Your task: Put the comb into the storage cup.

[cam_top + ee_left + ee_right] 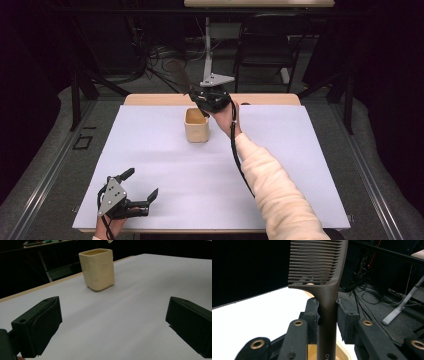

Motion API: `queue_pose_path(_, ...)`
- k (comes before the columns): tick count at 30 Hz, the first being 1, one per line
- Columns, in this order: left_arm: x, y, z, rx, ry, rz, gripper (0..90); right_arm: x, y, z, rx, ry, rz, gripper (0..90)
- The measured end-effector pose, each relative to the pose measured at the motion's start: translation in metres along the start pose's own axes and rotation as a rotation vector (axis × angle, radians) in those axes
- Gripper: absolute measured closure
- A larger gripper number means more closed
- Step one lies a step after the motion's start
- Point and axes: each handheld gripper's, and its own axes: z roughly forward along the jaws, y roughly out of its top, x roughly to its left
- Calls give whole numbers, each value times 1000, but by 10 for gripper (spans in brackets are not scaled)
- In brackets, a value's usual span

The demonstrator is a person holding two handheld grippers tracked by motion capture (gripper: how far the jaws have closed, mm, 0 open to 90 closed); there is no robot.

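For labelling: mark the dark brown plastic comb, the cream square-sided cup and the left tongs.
Dark brown plastic comb [327, 315]: right gripper view, handle between the pads.
Cream square-sided cup [98, 271]: left gripper view, front wall.
Left tongs [141, 185]: high view, gap between fingertips.

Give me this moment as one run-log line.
right gripper: shut on comb handle, above cup | left gripper: open, idle near table edge

Obstacles we noted: one cup [196, 126] mid-table, the right gripper [200, 100] and comb [178, 75] above its far rim. The white sheet [150, 165] around lay bare; passage was free on every side.
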Motion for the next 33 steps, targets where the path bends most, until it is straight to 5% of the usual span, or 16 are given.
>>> queue_pose_path(33,0,0,0,-3,-4,-1,3,4,-11,20,-19,0,28,714)
